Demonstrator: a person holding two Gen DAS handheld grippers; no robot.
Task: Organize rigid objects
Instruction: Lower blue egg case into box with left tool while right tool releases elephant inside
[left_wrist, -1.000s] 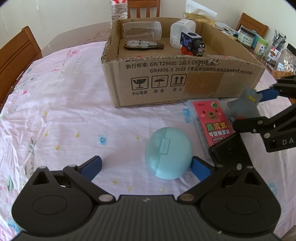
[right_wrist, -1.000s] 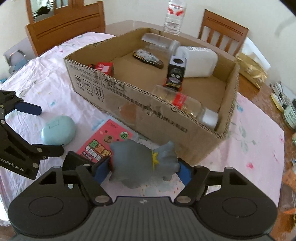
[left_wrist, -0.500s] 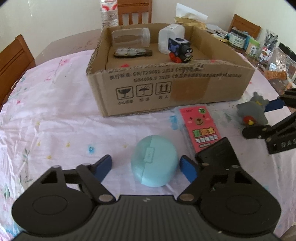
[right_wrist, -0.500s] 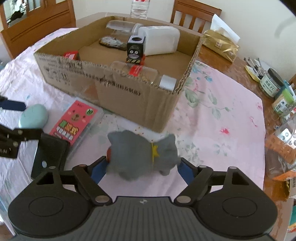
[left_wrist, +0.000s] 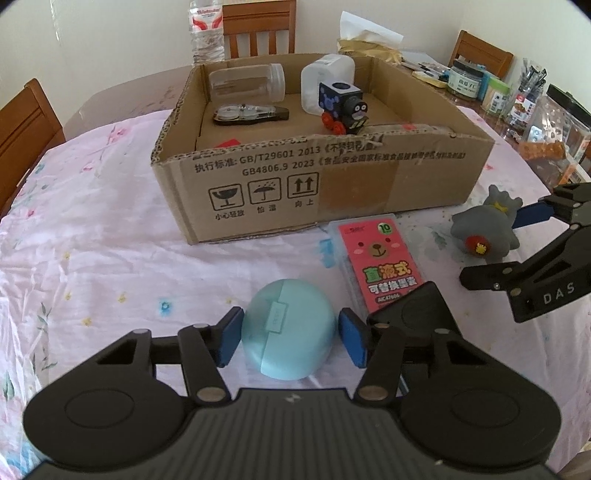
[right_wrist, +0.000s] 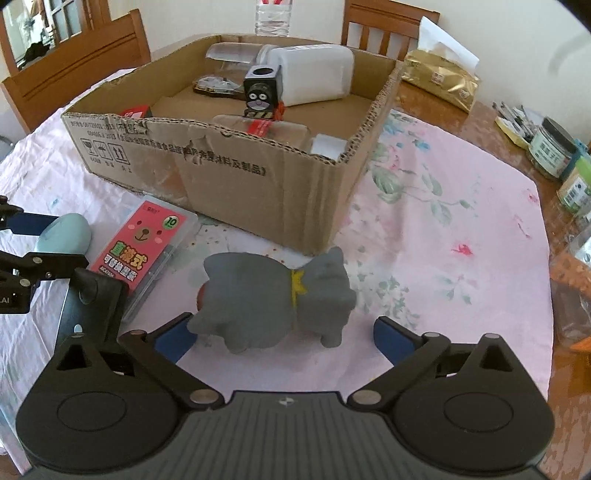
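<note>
A light blue egg-shaped case (left_wrist: 290, 330) lies on the pink tablecloth between the blue pads of my left gripper (left_wrist: 290, 338), which is nearly closed around it; whether the pads touch it is unclear. It also shows in the right wrist view (right_wrist: 68, 232). A grey toy animal (right_wrist: 275, 299) lies on the cloth between the spread fingers of my right gripper (right_wrist: 284, 339), which is open; the right pad stands clear of it. The toy (left_wrist: 484, 230) also shows at the right of the left wrist view. The open cardboard box (left_wrist: 332, 184) stands behind.
A pink refill box (left_wrist: 380, 264) and a black flat object (left_wrist: 413, 314) lie between the grippers. The cardboard box holds a toy train (left_wrist: 343, 107), jars, a white container and a bottle. Jars and packets (right_wrist: 554, 155) crowd the table's right side. Wooden chairs stand around.
My right gripper has opened and released the grey toy onto the cloth right of the box. My left gripper has closed in around the blue case.
</note>
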